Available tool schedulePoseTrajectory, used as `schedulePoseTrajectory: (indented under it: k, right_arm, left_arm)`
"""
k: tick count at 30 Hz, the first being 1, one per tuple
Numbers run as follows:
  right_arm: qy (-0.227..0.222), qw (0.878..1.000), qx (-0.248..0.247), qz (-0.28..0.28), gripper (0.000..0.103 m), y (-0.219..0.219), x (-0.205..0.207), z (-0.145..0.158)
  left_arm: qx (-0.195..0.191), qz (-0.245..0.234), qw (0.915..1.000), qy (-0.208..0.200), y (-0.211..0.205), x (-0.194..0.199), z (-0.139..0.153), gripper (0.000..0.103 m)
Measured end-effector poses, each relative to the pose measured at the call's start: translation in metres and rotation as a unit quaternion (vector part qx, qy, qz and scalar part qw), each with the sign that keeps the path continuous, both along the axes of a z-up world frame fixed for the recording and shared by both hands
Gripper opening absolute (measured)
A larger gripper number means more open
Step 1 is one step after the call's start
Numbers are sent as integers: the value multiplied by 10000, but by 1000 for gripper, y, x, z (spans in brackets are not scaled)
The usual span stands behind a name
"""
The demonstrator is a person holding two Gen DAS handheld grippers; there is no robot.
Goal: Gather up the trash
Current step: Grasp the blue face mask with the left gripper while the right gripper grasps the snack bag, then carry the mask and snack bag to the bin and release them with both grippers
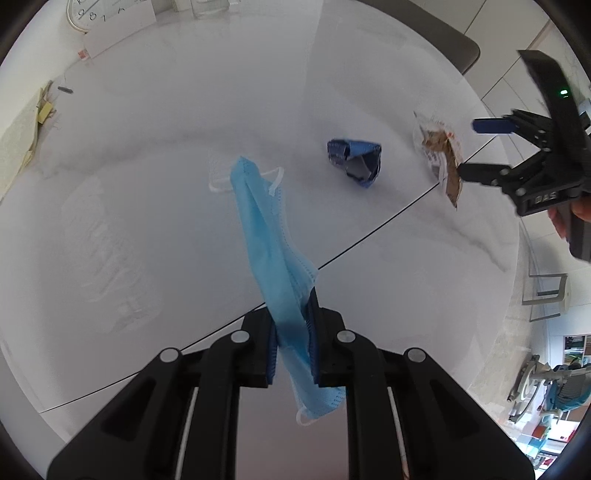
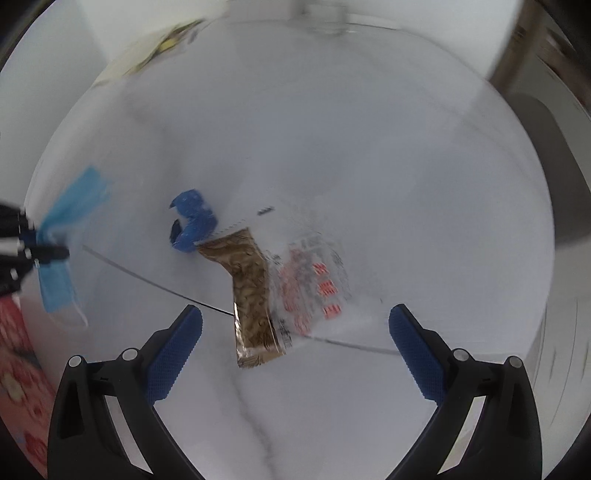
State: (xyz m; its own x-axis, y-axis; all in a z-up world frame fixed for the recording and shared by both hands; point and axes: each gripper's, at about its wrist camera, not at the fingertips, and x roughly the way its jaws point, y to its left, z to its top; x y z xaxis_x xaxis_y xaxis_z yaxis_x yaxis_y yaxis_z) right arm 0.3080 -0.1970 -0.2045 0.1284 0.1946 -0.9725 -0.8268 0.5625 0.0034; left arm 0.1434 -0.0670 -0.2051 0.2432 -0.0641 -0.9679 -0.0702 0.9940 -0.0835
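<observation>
My left gripper [image 1: 292,332] is shut on a light blue face mask [image 1: 267,236], which hangs from the pads above the white marble table [image 1: 147,221]. A crumpled dark blue wrapper [image 1: 355,161] lies on the table beyond it. A clear snack wrapper with brown and red print [image 1: 441,155] lies at the right. My right gripper [image 2: 295,332] is open and empty, just above that snack wrapper [image 2: 255,291], with the blue wrapper [image 2: 192,221] farther off. The mask [image 2: 70,221] and left gripper [image 2: 37,251] show at the left of the right wrist view.
A clock [image 1: 83,14], a white box [image 1: 118,33] and a glass [image 1: 208,9] stand at the table's far edge. Papers [image 1: 22,147] lie at the left. A chair back [image 1: 458,48] is beyond the table. A dark seam [image 1: 369,236] crosses the tabletop.
</observation>
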Motion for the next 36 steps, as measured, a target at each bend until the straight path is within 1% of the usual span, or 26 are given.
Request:
schedulePoseTrajectory:
  k: [3, 7, 9, 10, 12, 14, 16, 17, 19, 22, 23, 24, 25, 26, 28, 30, 31, 32, 33, 34, 35, 36]
  right_arm:
    - [-43, 9988, -169, 450, 100, 16, 5, -7]
    - [210, 9980, -83, 594, 99, 27, 17, -15]
    - [352, 9979, -119, 540, 83, 30, 23, -21]
    - [466, 9978, -125, 464, 76, 30, 28, -23]
    - [467, 9985, 19, 267, 71, 28, 29, -20]
    - [437, 9990, 103, 16, 64, 23, 25, -14]
    - [402, 9986, 199, -288, 62, 15, 18, -7]
    - [359, 9975, 311, -525, 62, 9, 10, 1]
    - [321, 9946, 494, -858, 62, 1, -5, 12]
    - [157, 9857, 783, -1483, 62, -15, -35, 37]
    - [1, 9798, 920, -1775, 62, -23, -55, 48]
    - [-41, 9759, 987, -1945, 62, -30, -69, 52]
    - [-88, 9681, 1090, -2252, 62, -39, -91, 61]
    - [-126, 9623, 1146, -2464, 62, -47, -103, 66]
    - [-209, 9470, 1244, -2954, 62, -65, -132, 76]
    - [-315, 9257, 1308, -3536, 62, -76, -175, 81]
    - [-342, 9159, 1319, -3776, 62, -80, -196, 81]
    - [-364, 9032, 1314, -4070, 62, -86, -219, 81]
    - [-392, 8894, 1311, -4361, 62, -90, -243, 82]
    - [-414, 8762, 1312, -4620, 62, -104, -261, 83]
    - [-425, 8675, 1309, -4781, 62, -107, -274, 83]
    - [-436, 8531, 1305, -5033, 62, -111, -297, 84]
  left_arm:
    - [-79, 62, 9999, -68, 0, 4, 9, 13]
    - [-31, -16, 9999, -162, -1, 12, 14, 13]
    - [-48, -37, 9999, -126, -2, 15, 12, 13]
    - [-60, -34, 9999, -115, -1, 10, 12, 13]
    - [-88, -30, 9999, -96, 2, 10, 11, 13]
    - [-118, -41, 9999, -113, 7, 12, 13, 13]
    - [-160, -74, 9997, -165, 7, 11, 16, 13]
    - [-173, -120, 9996, -197, 7, 11, 18, 13]
    - [-203, -290, 9990, -270, 5, 9, 24, 13]
    - [-315, -574, 9971, -390, 2, 0, 36, 13]
    - [-375, -725, 9957, -428, -2, -2, 41, 13]
    - [-424, -862, 9943, -463, -4, -5, 45, 13]
    - [-484, -1064, 9918, -522, -9, -10, 49, 13]
    - [-516, -1212, 9897, -563, -12, -14, 53, 13]
    - [-581, -1648, 9824, -665, -22, -26, 59, 13]
    - [-645, -2008, 9748, -726, -31, -37, 63, 13]
    - [-711, -2278, 9683, -742, -39, -46, 65, 13]
    - [-747, -2443, 9639, -744, -43, -52, 67, 13]
    - [-798, -2668, 9575, -745, -49, -61, 70, 13]
    - [-850, -2891, 9506, -743, -55, -70, 72, 13]
    - [-896, -3067, 9447, -733, -62, -78, 71, 13]
    - [-947, -3243, 9385, -712, -67, -86, 72, 13]
